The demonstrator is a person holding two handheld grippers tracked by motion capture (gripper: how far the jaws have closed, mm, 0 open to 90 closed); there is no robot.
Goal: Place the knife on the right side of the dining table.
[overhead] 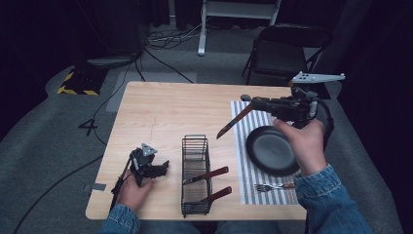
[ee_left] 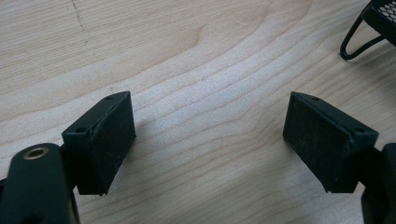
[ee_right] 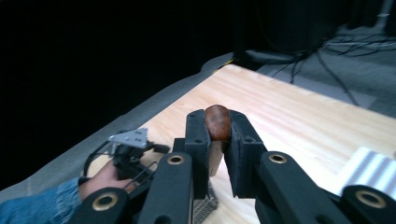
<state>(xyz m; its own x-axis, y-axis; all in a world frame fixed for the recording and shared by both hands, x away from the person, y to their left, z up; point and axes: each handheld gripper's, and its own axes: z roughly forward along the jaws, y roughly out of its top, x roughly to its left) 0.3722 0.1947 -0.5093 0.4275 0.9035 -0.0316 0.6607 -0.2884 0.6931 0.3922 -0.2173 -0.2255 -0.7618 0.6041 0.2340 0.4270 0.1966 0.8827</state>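
While the left gripper (overhead: 163,167) rests with jaws spread on the pale wooden table (overhead: 160,107), the right gripper (overhead: 249,100) pinches a brown-handled table knife (overhead: 234,120) by its handle, aloft beside the round black plate (overhead: 271,149). Judged step: carrying cutlery from the black wire basket (overhead: 196,171). Next, lay it on the striped placemat (overhead: 242,161).

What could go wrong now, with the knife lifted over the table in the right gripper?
1. The right gripper pinches the knife only at its brown handle end, so the long blade hanging down may swing or slip.
2. The blade tip hangs near the wire caddy; it may catch the rim.
3. Lowering it near the black plate on the striped mat may knock the plate.
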